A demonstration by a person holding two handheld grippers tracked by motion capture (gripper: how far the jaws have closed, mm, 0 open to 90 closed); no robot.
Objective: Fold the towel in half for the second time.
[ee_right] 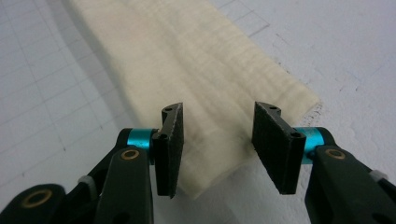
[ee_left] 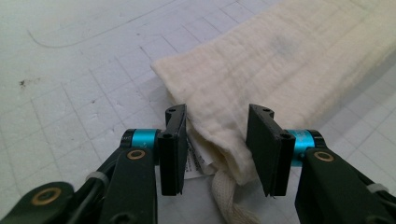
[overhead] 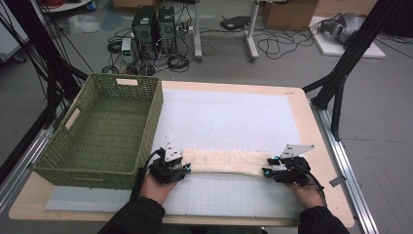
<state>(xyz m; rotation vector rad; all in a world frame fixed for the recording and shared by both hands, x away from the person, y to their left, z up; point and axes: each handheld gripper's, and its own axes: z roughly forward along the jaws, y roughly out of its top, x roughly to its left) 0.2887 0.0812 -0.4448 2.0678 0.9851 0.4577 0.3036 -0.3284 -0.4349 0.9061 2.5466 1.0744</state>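
A long cream cloth [overhead: 224, 162] folded into a strip lies across the white grid mat [overhead: 229, 117] near the table's front. My left gripper [overhead: 187, 168] is at its left end and my right gripper [overhead: 265, 171] at its right end. In the left gripper view the jaws of the left gripper [ee_left: 217, 140] stand apart around the bunched end of the cloth [ee_left: 261, 70], with a white label [ee_left: 194, 163] and a woven cord [ee_left: 229, 200] beside it. In the right gripper view the right gripper [ee_right: 217, 140] is open, straddling the flat end of the cloth [ee_right: 187, 60].
A green woven basket [overhead: 156, 112] stands on the left of the table, close to my left hand. The mat stretches bare behind the cloth. The table's right edge [overhead: 336, 161] lies just beyond my right hand. Computers and cables are on the floor beyond.
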